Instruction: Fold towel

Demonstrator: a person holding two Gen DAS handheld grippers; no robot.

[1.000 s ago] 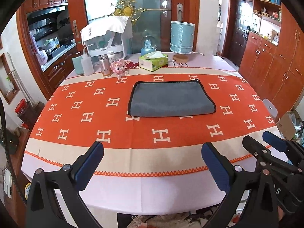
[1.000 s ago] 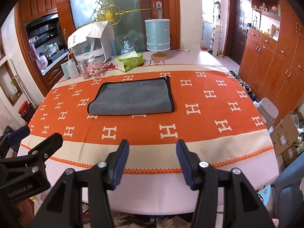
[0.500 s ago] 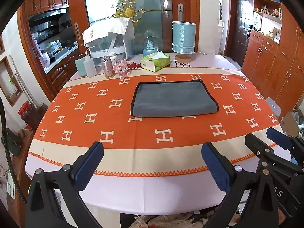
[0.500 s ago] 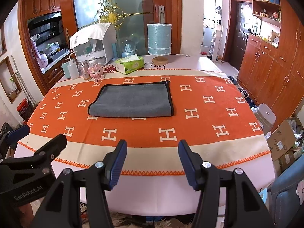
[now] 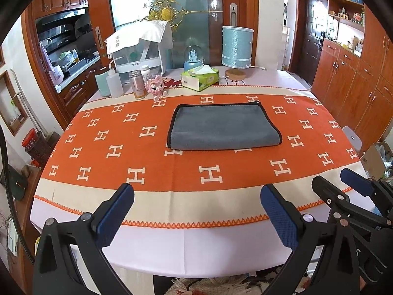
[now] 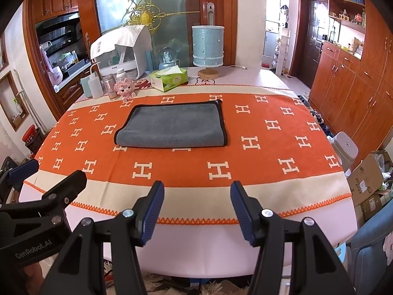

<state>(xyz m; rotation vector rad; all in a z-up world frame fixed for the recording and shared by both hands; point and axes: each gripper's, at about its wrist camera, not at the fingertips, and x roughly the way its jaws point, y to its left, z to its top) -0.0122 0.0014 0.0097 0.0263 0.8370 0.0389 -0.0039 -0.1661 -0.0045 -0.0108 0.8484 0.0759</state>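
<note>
A grey towel (image 5: 222, 127) with a black border lies folded flat in the middle of the orange tablecloth (image 5: 110, 152); it also shows in the right wrist view (image 6: 172, 126). My left gripper (image 5: 196, 196) is open and empty, held near the table's front edge, well short of the towel. My right gripper (image 6: 196, 194) is open and empty, also at the front edge. The right gripper shows at the right of the left wrist view (image 5: 343, 186), and the left gripper shows at the left of the right wrist view (image 6: 49, 179).
Along the far edge stand a green tissue box (image 5: 200, 80), a blue lamp (image 5: 237, 48), a pink toy (image 5: 156, 87), bottles (image 5: 137, 84) and a white covered appliance (image 5: 140, 49). A stool (image 6: 343, 147) and cardboard boxes (image 6: 366, 184) stand right of the table.
Both grippers have drawn back slightly and risen, so the table and towel sit lower and farther in both views. The towel has not moved.
</note>
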